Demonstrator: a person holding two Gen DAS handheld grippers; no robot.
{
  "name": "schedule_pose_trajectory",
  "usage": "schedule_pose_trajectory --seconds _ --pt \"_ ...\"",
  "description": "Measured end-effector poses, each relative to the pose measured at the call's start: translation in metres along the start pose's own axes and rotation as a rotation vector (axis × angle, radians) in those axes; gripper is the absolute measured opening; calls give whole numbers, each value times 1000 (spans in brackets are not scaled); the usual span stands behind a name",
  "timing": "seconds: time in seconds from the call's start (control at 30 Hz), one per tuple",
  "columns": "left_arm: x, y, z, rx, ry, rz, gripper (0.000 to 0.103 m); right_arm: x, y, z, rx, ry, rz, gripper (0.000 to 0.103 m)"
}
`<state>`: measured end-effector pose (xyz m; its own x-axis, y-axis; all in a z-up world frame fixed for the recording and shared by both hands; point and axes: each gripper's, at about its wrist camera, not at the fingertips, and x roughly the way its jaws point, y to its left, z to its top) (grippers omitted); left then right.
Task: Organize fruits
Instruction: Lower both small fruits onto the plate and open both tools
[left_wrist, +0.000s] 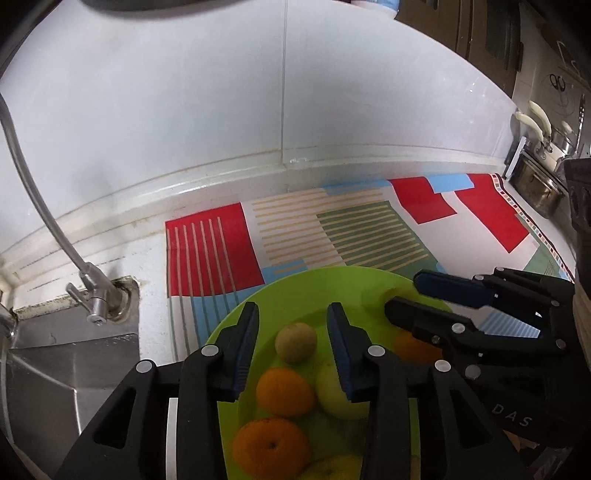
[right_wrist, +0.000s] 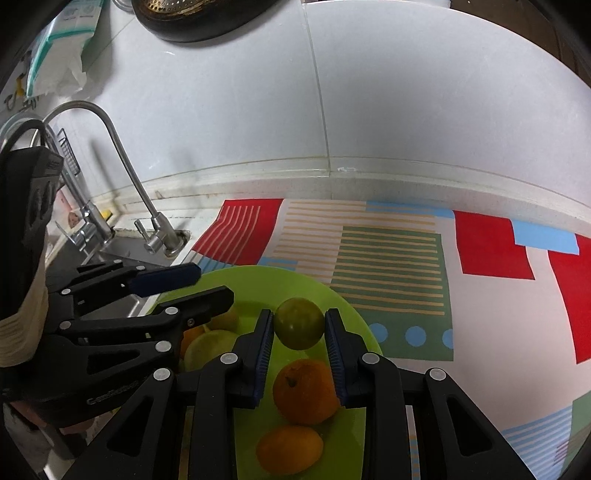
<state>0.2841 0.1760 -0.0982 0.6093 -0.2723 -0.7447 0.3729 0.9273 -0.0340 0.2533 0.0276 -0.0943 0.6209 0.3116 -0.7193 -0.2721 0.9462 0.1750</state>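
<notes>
The green fruit (right_wrist: 299, 328) sits at the far side of the lime plate (right_wrist: 258, 284) on our bench; we judge it firm, light, smooth, best pinched across its middle. Our right hand-held gripper (right_wrist: 299, 328) brackets it, pads barely touching. Our left hand-held gripper (left_wrist: 291, 343) hangs wide open, empty, above the oranges (left_wrist: 284, 391).

Dim, purplish light; fisheye-warped, vignetted edges.
</notes>
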Motion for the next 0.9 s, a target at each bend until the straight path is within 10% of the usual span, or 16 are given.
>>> schedule_pose_trajectory --seconds 0.9 --pt "-141 -50 -43 -48 -204 193 86 -134 5 -37 23 -186 -167 82"
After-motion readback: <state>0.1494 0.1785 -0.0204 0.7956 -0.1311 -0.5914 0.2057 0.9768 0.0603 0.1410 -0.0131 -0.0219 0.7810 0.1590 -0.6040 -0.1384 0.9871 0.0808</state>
